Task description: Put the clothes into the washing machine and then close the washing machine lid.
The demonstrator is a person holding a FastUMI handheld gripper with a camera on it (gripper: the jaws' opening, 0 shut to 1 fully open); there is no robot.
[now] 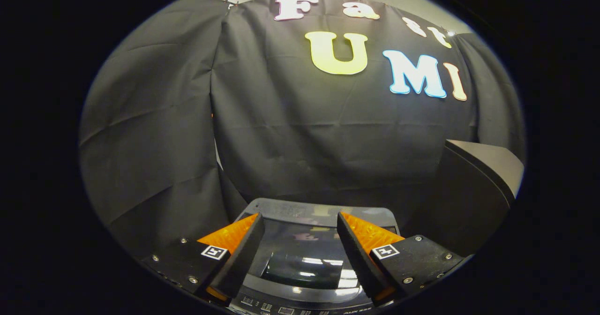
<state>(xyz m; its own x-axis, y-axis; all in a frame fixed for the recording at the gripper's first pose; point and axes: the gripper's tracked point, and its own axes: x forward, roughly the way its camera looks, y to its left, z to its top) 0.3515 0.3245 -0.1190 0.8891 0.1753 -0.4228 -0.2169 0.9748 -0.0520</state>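
Observation:
The washing machine stands below and just ahead of my fingers, seen from above. Its dark glossy lid lies flat and shut over the tub, with ceiling lights reflected in it. A strip of its control panel shows nearest me, under the fingertips. My gripper hovers above the lid, open, with nothing between its two fingers. No clothes are in sight.
The black cloth wall hangs close behind the machine and wraps round to the left. A dark slanted box-like object rises to the right of the machine, close beside my right finger.

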